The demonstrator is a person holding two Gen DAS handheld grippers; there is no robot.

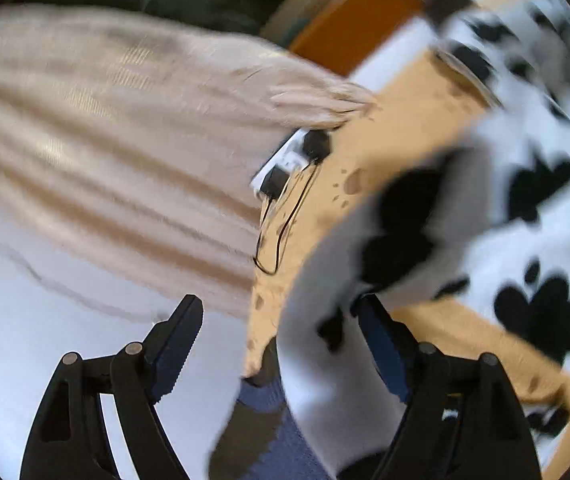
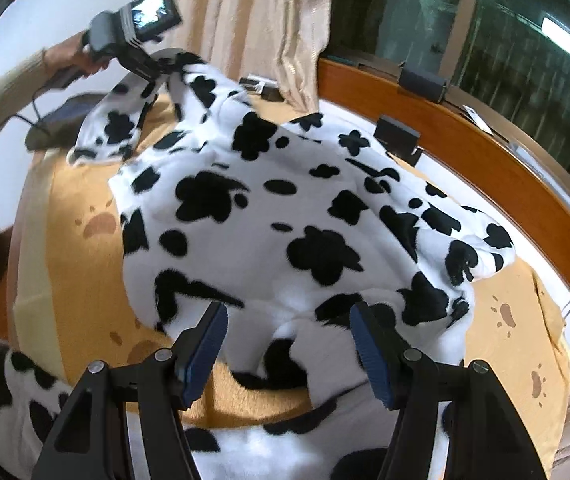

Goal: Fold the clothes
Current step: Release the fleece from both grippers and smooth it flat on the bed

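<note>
Black-and-white cow-print fleece garment [image 1: 505,184] is seen blurred over the orange paw-print blanket [image 1: 369,152] beside the left gripper [image 1: 277,316], jaws apart. Rightward, it lies spread beneath the right gripper [image 2: 289,320], jaws apart, unclamped.

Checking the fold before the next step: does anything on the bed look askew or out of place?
Yes. The cow-print garment lies rumpled and skewed on the orange blanket, one sleeve lifted by the left tool and the other sleeve bunched. A small black-and-white device with loose wires sits at the blanket's edge, by the curtain.
</note>
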